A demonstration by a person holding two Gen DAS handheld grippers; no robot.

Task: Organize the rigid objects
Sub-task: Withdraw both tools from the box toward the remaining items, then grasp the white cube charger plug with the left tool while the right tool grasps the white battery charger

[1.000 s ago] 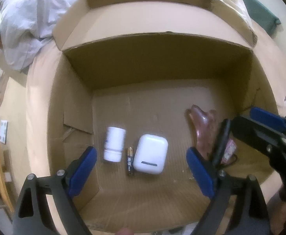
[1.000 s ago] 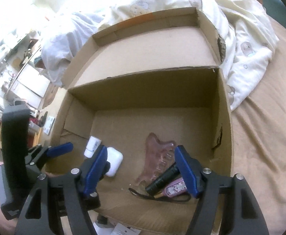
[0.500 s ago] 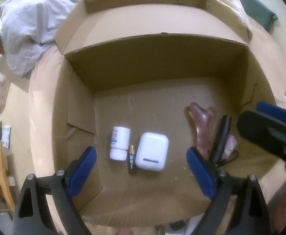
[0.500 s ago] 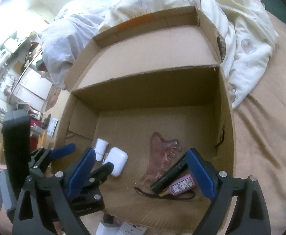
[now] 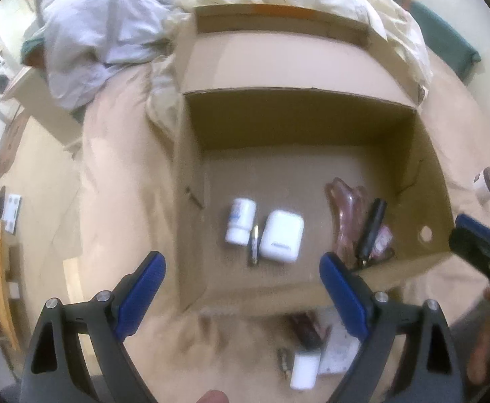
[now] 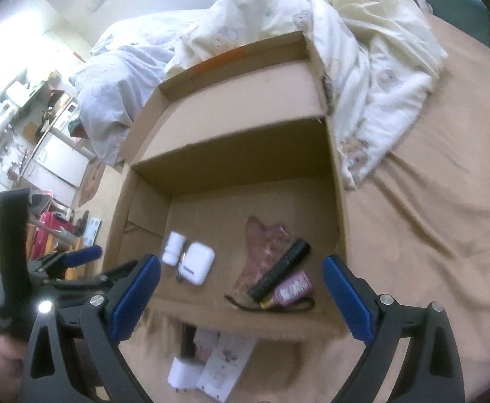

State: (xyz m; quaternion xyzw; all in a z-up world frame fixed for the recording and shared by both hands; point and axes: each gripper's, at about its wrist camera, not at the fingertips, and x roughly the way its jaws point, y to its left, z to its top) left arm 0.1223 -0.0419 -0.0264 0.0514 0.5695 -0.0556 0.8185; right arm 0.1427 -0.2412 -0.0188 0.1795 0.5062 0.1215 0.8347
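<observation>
An open cardboard box (image 5: 298, 121) (image 6: 231, 158) lies on the bed. Inside it lie a white pill bottle (image 5: 240, 221) (image 6: 173, 247), a battery (image 5: 253, 245), a white earbud case (image 5: 282, 240) (image 6: 197, 267), a pink comb-like piece (image 5: 344, 208) (image 6: 261, 245), a black flashlight (image 5: 371, 226) (image 6: 280, 270) and a small pink item (image 6: 293, 288). My left gripper (image 5: 241, 299) is open and empty above the box's near wall. My right gripper (image 6: 241, 295) is open and empty, also over the near wall.
Outside the box's near wall, a white charger-like block (image 5: 303, 371) (image 6: 182, 374), a card (image 6: 224, 366) and a dark item (image 5: 307, 327) lie on the tan sheet. Rumpled bedding (image 6: 362, 67) lies behind the box. A small jar (image 5: 485, 186) sits to the right.
Both grippers have drawn back and up from the box interior to above its near wall. The items outside the box have come into view. Things in the box have not moved.
</observation>
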